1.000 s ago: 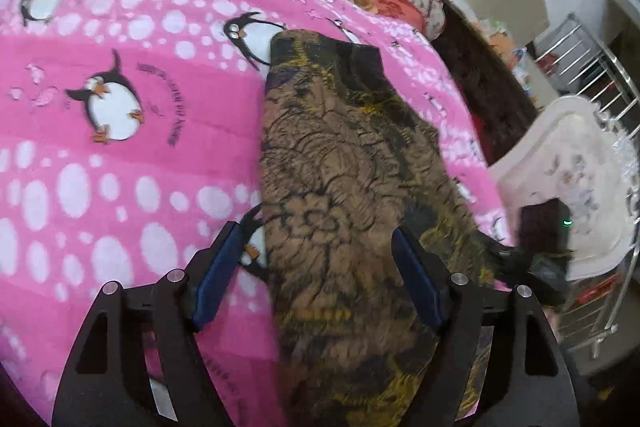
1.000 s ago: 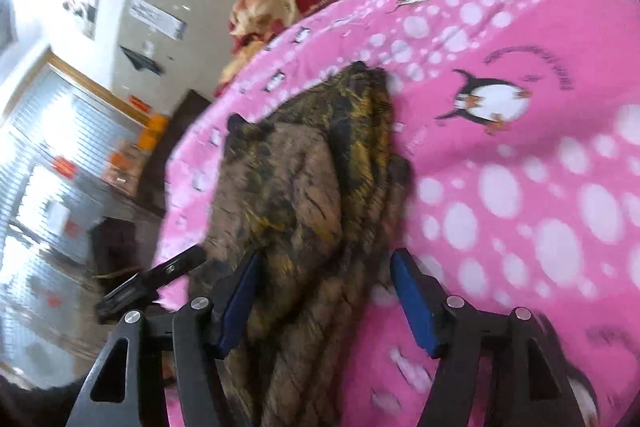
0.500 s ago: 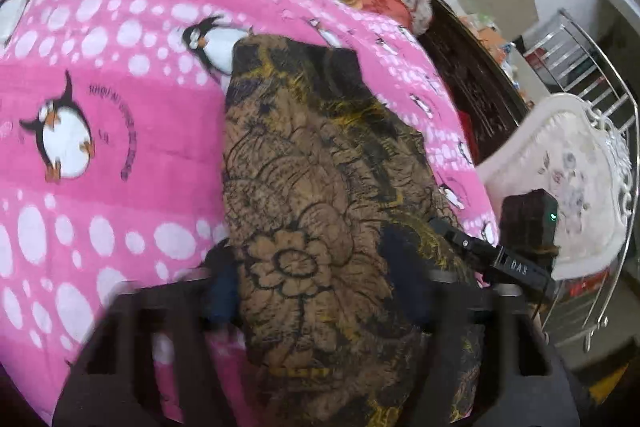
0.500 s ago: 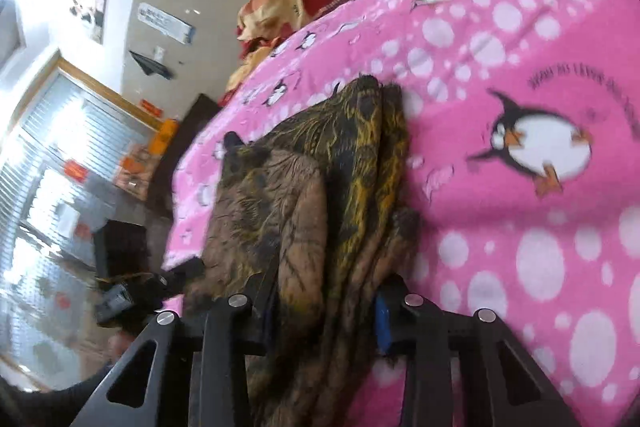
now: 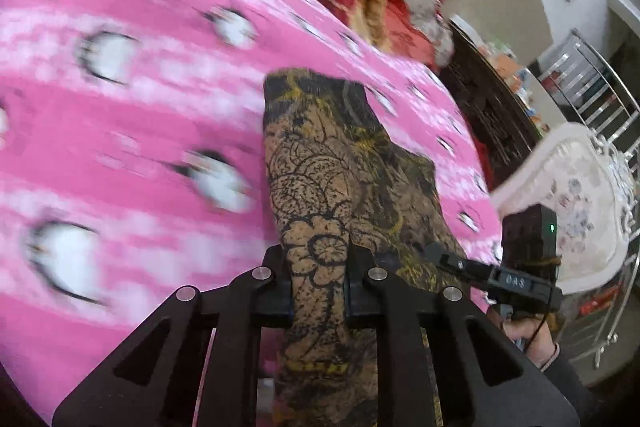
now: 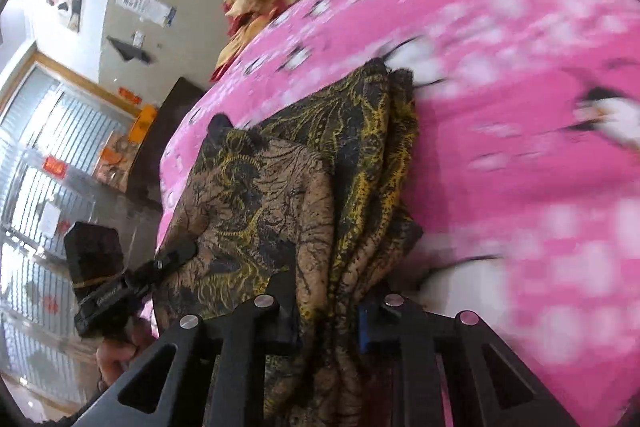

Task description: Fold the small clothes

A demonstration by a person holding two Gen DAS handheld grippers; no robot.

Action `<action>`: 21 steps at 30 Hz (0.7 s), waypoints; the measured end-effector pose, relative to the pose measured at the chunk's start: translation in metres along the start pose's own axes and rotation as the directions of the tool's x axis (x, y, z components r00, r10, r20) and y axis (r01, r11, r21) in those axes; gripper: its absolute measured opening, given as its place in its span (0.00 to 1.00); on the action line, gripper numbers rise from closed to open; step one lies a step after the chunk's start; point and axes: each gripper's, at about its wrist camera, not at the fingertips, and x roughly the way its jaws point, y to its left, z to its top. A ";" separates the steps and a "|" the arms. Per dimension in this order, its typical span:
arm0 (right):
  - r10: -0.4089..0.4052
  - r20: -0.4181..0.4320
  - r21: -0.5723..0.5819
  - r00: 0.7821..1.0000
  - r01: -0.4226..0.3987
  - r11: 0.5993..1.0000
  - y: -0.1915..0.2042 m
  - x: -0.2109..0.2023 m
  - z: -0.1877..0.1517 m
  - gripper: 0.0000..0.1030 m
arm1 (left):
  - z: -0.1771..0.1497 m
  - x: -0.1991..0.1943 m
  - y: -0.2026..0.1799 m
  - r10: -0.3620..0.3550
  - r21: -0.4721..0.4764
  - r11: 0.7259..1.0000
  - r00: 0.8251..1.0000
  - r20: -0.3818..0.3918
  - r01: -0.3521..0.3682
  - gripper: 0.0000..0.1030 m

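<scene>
Brown patterned garment [image 5: 344, 187] lies near bed [image 5: 120, 147] edge on pink penguin blanket. Left gripper [image 5: 319, 289] and right gripper [image 6: 327, 315] fingers just closed, pinching bunched near hem. Risk: uneven lift drags cloth, skewing fold; thick bunch slipping free.

Motion blur smears the penguin prints on the pink fleece blanket [image 5: 120, 115]; the brown floral patterned garment [image 5: 320, 195] runs off both views' bottom edges.
</scene>
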 end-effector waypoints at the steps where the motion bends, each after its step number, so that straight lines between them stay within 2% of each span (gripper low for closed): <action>1: 0.020 -0.013 -0.004 1.000 -0.020 1.000 0.008 0.011 -0.001 0.18 | 0.005 -0.009 0.011 0.021 0.005 1.000 1.000 0.013 -0.021 0.13; 5: 0.087 -0.015 -0.049 0.996 -0.088 0.995 0.050 0.065 -0.001 0.18 | 0.018 -0.036 0.049 0.113 0.034 0.993 0.991 0.070 -0.115 0.13; 7: 0.097 0.007 -0.070 0.995 -0.097 0.993 0.066 0.080 0.000 0.18 | 0.016 -0.031 0.068 0.126 0.003 0.992 0.990 0.059 -0.126 0.15; 9: 0.068 0.032 -0.107 0.997 -0.064 0.992 0.075 0.089 0.001 0.18 | 0.008 -0.018 0.078 0.153 -0.012 0.988 0.988 0.022 -0.153 0.22; 11: 0.030 0.023 -0.083 0.999 -0.028 0.996 0.067 0.094 -0.002 0.18 | 0.001 -0.012 0.079 0.179 0.004 0.984 0.984 0.025 -0.179 0.28; 13: 0.046 0.019 -0.057 0.999 -0.045 0.997 0.063 0.089 -0.003 0.21 | -0.002 -0.016 0.076 0.180 0.027 0.983 0.983 0.030 -0.181 0.33; 16: 0.024 0.000 -0.029 1.000 -0.024 0.999 0.063 0.065 -0.003 0.22 | -0.002 -0.030 0.072 0.197 0.055 0.979 0.980 0.027 -0.199 0.33; 18: -0.019 0.024 -0.080 1.000 0.021 0.997 0.073 0.040 -0.008 0.22 | -0.005 -0.047 0.065 0.213 0.069 0.974 0.975 0.068 -0.218 0.33; 21: -0.085 0.061 -0.269 0.995 0.098 0.958 0.110 0.015 -0.024 0.22 | -0.010 -0.072 0.050 0.182 0.068 0.979 0.974 0.131 -0.192 0.33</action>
